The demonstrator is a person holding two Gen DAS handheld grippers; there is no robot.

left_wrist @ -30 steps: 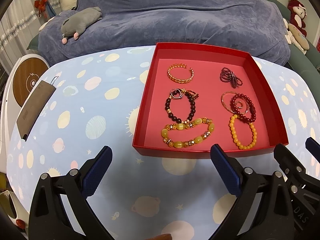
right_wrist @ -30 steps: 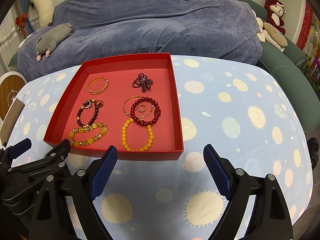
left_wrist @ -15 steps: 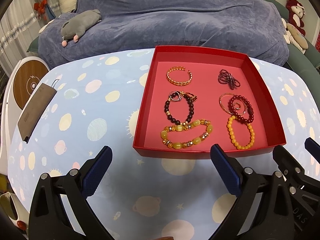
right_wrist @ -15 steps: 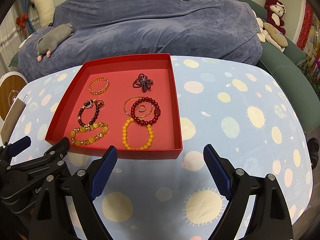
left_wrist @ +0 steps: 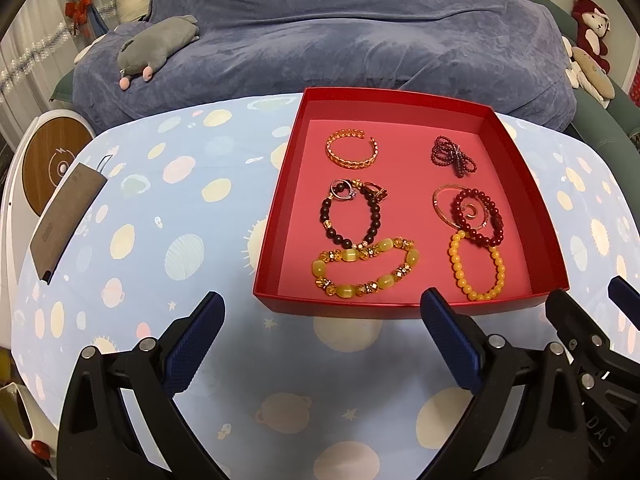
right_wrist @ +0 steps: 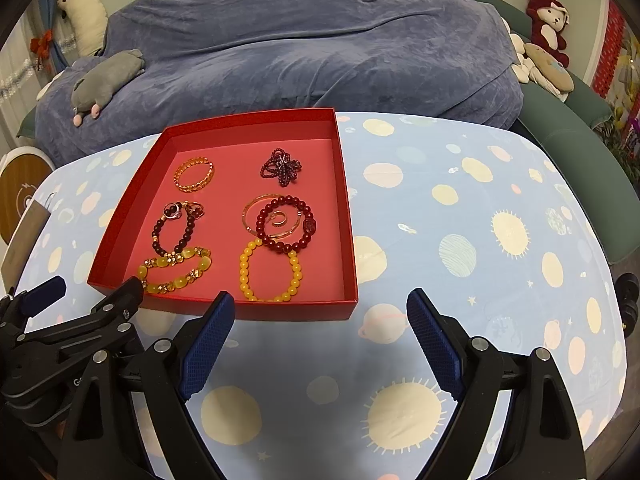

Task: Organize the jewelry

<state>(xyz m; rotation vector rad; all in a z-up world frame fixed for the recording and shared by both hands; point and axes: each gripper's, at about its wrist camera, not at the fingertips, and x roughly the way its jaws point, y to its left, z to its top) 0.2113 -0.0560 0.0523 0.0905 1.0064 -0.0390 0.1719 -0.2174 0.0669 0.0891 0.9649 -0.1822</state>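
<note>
Tongs on both sides are standing spread wide with nothing between the pads: left tongs (left_wrist: 322, 344) hovering over the desk (left_wrist: 160, 216) just short of the near wall of the red tray (left_wrist: 276, 216), right tongs (right_wrist: 318, 340) hanging off the tray's near right corner, beside the left pair.

All the jewelry is lying inside the tray. Near row: chunky yellow bracelet (left_wrist: 364, 268) and orange bead bracelet (left_wrist: 478, 268). Middle: dark bead bracelet (left_wrist: 352, 216) with rings (left_wrist: 376, 191) resting at its top, and red bead bracelet (left_wrist: 478, 218) lying over a thin gold bangle (left_wrist: 444, 204). Far row: gold cuff (left_wrist: 352, 152) and tangled garnet strand (left_wrist: 454, 156).

Risks, as judged:
- Overlaps are inviting double pickups; the red beads are touching the orange loop and sitting on the bangle, so a lift could be dragging a neighbour along.
- The dark bracelet is touching the yellow one; the rings look likely to roll or slip from wide pads.
- The tray wall is standing between pads and the near row; a low approach could be shoving the light tray across the cloth.
- The two tools are working close together, risking a knock.

Around: a brown pouch (left_wrist: 66, 220) is lying at the desk's left edge, well apart. A blue blanket (left_wrist: 340, 32) with a grey plush (left_wrist: 158, 48) is lying beyond the desk, clear of the work.
</note>
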